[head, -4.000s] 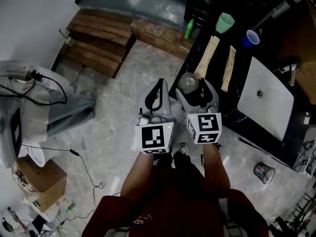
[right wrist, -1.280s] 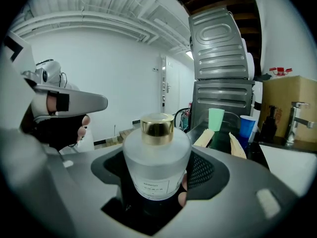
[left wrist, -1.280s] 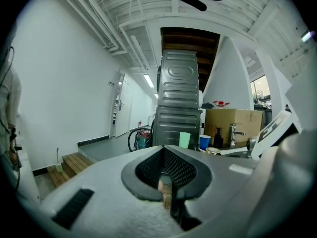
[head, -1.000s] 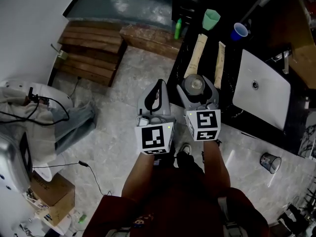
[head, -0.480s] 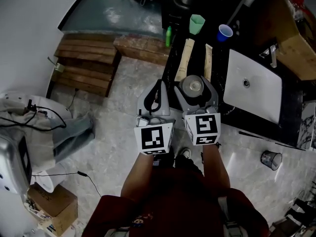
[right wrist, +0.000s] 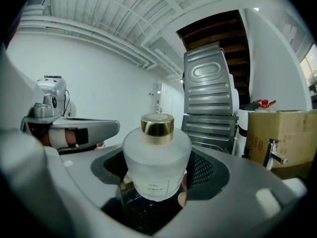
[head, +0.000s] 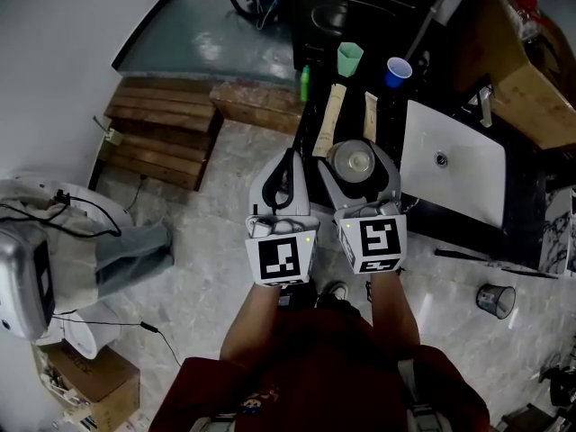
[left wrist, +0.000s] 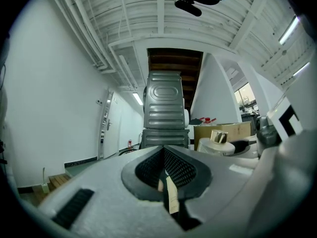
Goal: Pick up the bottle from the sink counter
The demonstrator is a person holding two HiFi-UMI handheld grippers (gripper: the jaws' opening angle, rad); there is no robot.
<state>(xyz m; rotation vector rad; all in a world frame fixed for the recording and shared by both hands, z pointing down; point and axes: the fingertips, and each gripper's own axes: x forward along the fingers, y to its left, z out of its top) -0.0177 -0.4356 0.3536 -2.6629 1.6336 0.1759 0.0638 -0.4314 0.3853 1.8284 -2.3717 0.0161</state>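
Nearest the camera, both marker cubes sit side by side above the person's knees, left cube (head: pixel 282 259) and right cube (head: pixel 373 244). Left gripper (head: pixel 287 162): jaws fully together, nothing gripped apart from a small beige tag (left wrist: pixel 171 200) hanging at the seam. It's parked over the floor (head: pixel 207 241), just left of the counter (head: pixel 423 212). Right gripper (head: pixel 356 175): jaws spread wide and clamped on the bottle (right wrist: pixel 156 157), one either side of the body. Bottle is frosted glass with a gold cap (right wrist: pixel 157 124), upright, label facing the right gripper camera. In head view it sits over the counter's near-left edge, cap up; can't tell how far above the surface. The two grippers are close together but not touching. Past the bottle on the black counter are two beige strips (head: pixel 328 121) lying lengthwise, roughly parallel. White sink (head: pixel 450 174) is to their right, tap (head: pixel 486 106) at its far rim. Behind the strips: green cup (head: pixel 349 58) and blue cup (head: pixel 397 71) near each other, small green container (head: pixel 305 84) at the counter's left edge. On the floor: tumbler (head: pixel 493 300) to the right near the counter front, wooden steps (head: pixel 166 129) to the far left. Both gripper views look out at a ribbed grey panel (left wrist: pixel 166 108) with a cardboard box (right wrist: pixel 292 138) to its right.
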